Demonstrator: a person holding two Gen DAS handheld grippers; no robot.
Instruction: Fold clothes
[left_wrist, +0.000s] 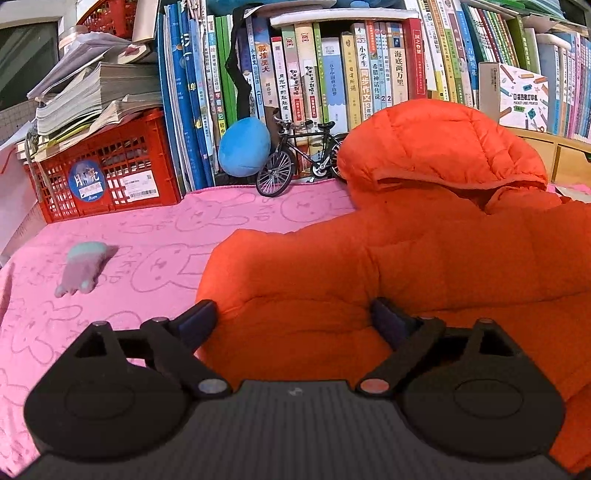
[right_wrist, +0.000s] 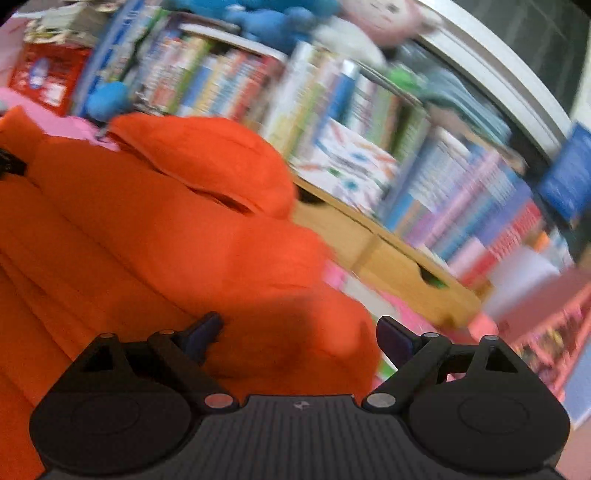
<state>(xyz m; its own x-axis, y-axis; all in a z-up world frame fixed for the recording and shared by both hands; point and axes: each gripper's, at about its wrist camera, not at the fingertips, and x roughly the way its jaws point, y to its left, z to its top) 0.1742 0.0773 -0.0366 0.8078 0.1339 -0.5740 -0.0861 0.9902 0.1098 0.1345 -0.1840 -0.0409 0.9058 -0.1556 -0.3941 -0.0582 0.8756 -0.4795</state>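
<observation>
I find the jacket (left_wrist: 424, 240) lying puffed at centre-right on the pink surface (left_wrist: 110, 258), sleeve apparently folded in and hood still up, with my left gripper (left_wrist: 295, 314) and right gripper (right_wrist: 299, 332) both spread, pinching nothing, so further folds remain.

I see a puffy, quilted matt jacket (left_wrist: 424, 251) ahead of my matt black plastic left gripper (left_wrist: 295, 321), soft pink terry cloth (left_wrist: 147, 258) leftward, a red plastic crate (left_wrist: 107, 173) beyond.
</observation>
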